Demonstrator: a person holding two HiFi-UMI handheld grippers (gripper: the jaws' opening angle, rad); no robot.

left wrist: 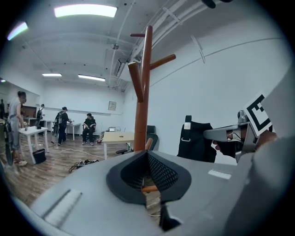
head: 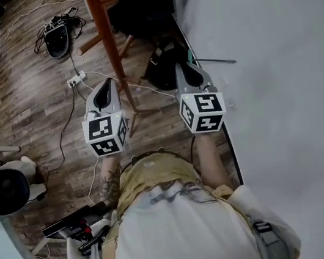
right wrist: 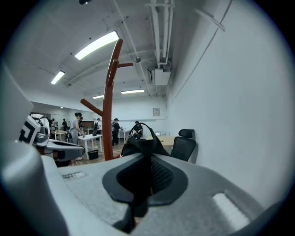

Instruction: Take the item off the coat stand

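The brown wooden coat stand [head: 105, 36] rises just ahead of me, between the two grippers; its pegs [left wrist: 142, 101] are bare. My right gripper [head: 183, 66] is shut on a black bag [head: 163, 63] close to the white wall. In the right gripper view the bag's [right wrist: 140, 143] dark fabric fills the jaw gap [right wrist: 148, 159] and its strap arches above. The left gripper view shows the bag [left wrist: 196, 140] hanging at the right gripper's tip [left wrist: 216, 133], clear of the stand. My left gripper [head: 106, 83] is shut and holds nothing, pointing at the pole [left wrist: 147, 156].
A white wall [head: 271, 44] runs along the right. Cables and a power strip [head: 76, 80] lie on the wooden floor left of the stand's base. An office chair [right wrist: 184, 147] and a desk [left wrist: 117, 137] stand beyond. Several people [left wrist: 62, 124] are far back.
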